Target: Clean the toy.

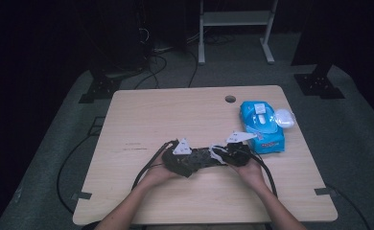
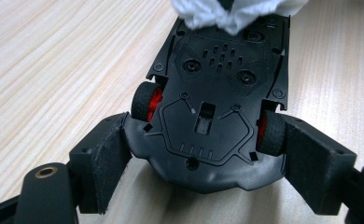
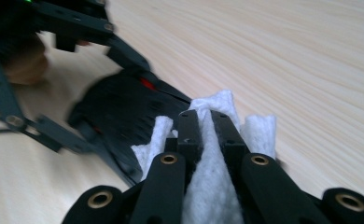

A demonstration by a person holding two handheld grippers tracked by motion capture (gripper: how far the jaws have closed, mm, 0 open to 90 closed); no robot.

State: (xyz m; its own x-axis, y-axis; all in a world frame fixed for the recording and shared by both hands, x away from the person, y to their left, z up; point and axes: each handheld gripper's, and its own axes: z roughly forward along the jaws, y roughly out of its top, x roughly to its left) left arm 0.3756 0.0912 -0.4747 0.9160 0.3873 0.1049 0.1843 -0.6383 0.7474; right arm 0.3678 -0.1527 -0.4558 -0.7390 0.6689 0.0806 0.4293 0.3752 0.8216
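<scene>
Two grippers meet near the front edge of the table (image 1: 127, 201), each doing one half of a cleaning job. The left gripper (image 2: 203, 154) clamps a black toy car (image 2: 217, 102) across its width, the pads (image 2: 108, 158) pressing on the sides of the body next to the red-hubbed wheels (image 2: 145, 100). The car is turned belly up, so its flat underside with the screw holes and slots faces the left gripper's camera; I judge it is held this way to bring that face within reach of the wipe while the wheels are kept from rolling.

The right gripper (image 3: 207, 122) has its jaws drawn nearly together on a bunched white wipe (image 3: 208, 186), which bulges out on both sides of the narrow jaws. In the left gripper view the wipe (image 2: 227, 11) rests on the far end of the car's underside, so the cloth touches the plastic there. A tight pinch of this kind probably lets the person press and drag the cloth without it slipping free.

From the high view, the car (image 1: 199, 158) sits between the two hands, just above or on the tabletop, about midway along the front edge. A blue pack of wipes (image 1: 262, 125) lies near the right edge, well within reach, with its lid flipped open, a likely source of the cloth in use. A round cable hole (image 1: 230, 99) sits near the far edge.
</scene>
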